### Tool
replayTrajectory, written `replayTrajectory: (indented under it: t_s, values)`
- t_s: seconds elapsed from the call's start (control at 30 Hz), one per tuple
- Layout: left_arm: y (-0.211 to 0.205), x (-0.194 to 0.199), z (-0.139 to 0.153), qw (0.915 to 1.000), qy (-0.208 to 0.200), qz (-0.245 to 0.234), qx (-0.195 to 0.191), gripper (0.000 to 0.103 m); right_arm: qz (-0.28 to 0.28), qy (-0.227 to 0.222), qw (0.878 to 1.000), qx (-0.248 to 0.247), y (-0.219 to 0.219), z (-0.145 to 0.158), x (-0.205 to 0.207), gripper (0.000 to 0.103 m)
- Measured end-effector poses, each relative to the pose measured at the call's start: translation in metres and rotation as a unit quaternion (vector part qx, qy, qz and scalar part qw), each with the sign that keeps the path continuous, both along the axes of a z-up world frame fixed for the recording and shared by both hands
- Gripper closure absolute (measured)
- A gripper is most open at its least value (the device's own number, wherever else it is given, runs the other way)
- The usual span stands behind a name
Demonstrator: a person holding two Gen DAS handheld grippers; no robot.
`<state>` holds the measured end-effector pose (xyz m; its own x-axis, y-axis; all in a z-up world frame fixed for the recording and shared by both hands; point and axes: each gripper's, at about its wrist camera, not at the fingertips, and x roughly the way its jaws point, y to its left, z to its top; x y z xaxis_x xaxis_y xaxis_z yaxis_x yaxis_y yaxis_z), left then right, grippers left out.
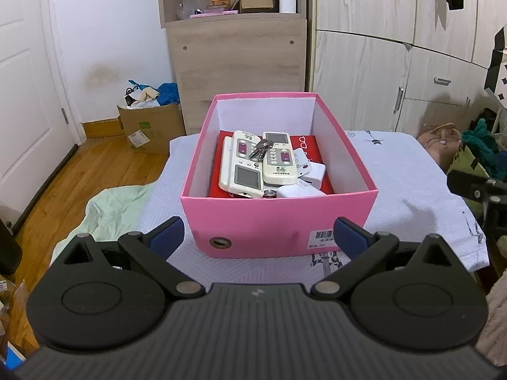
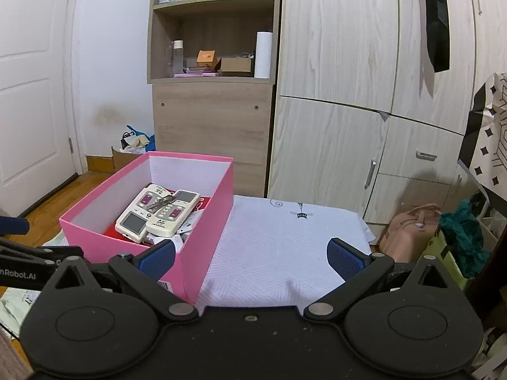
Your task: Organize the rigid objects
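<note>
Bedroom setting: wooden floor (image 1: 104,164), white door (image 1: 25,88) at left, pale wardrobe (image 2: 348,95) behind, open shelf unit (image 2: 212,31) beside it. Work surface is covered with a white patterned cloth (image 2: 279,247).

Pink box (image 1: 275,221) stands on the cloth, open top, barcode label on its near wall. Inside, on a red flat item (image 1: 312,148): two cream remote controls (image 1: 242,167) side by side, a bunch of keys (image 1: 261,152) lying across them, and small white chargers (image 1: 312,174) at the right and near side. Contents overlap; lower layers partly hidden.

Left gripper (image 1: 258,237): fingers spread wide, nothing between the blue pads (image 1: 166,237), aimed at the box's near wall; contact with the box cannot be judged.

Right gripper (image 2: 250,259): fingers also spread wide, holding nothing, over the cloth to the right of the box; its left pad overlaps the box's near right corner in the right wrist view.

Cardboard carton (image 1: 152,123) with clutter on the floor by the shelf unit. Brown bag (image 2: 408,231) on the floor at right.
</note>
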<state>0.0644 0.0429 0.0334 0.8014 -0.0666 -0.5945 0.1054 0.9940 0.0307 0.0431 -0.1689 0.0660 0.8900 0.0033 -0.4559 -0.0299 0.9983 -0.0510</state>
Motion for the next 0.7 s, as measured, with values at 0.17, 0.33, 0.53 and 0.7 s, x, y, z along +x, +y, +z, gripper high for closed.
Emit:
replayTrajectory:
  t_s: [0.17,0.33,0.53,0.7]
  values:
    - [-0.0007,-0.0001,-0.0004,1.0000,0.000,0.001,0.002,0.001,0.003,0.003,1.000,-0.005,0.0017,-0.0016,0.0000,0.000]
    - [-0.0006,-0.0002,-0.0006,1.0000,0.004,0.001,0.002,0.001,0.000,0.007,1.000,-0.001,-0.0002,-0.0024,0.0021,0.000]
    - [-0.0019,0.0005,0.0000,1.0000,0.006,0.001,0.006,0.001,-0.004,0.008,1.000,0.005,-0.0017,-0.0042,0.0028,0.000]
    - [-0.0012,0.0008,-0.0004,0.9999,0.011,-0.002,0.002,0.001,-0.007,0.008,1.000,0.009,-0.0024,-0.0054,0.0020,0.000]
